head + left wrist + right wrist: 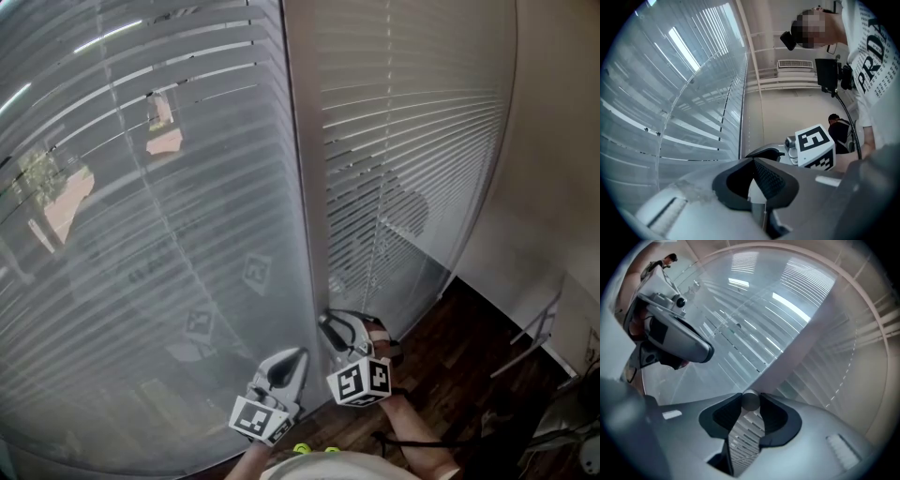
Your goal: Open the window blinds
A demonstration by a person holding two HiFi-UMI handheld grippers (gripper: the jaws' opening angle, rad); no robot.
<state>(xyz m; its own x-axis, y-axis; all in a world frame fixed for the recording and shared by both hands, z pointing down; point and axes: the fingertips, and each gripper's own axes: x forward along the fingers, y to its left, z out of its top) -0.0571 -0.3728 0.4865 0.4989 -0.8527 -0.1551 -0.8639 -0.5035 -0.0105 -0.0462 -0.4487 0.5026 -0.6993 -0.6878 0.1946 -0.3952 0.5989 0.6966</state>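
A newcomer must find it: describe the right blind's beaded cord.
Start at the pale upright post beside the wide blind. Right of that post, over the narrower blind, hangs the beaded cord: a dotted vertical line crossing the horizontal slats.

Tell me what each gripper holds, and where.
Right gripper pinches a small round grey piece by its sides; left gripper holds nothing.

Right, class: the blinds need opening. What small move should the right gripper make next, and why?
Probably roll the right gripper to twist the round rod that its jaws seem to clamp at their tips. The blind slats lie mostly shut, so turning that rod, likely a tilt wand, should angle them open.
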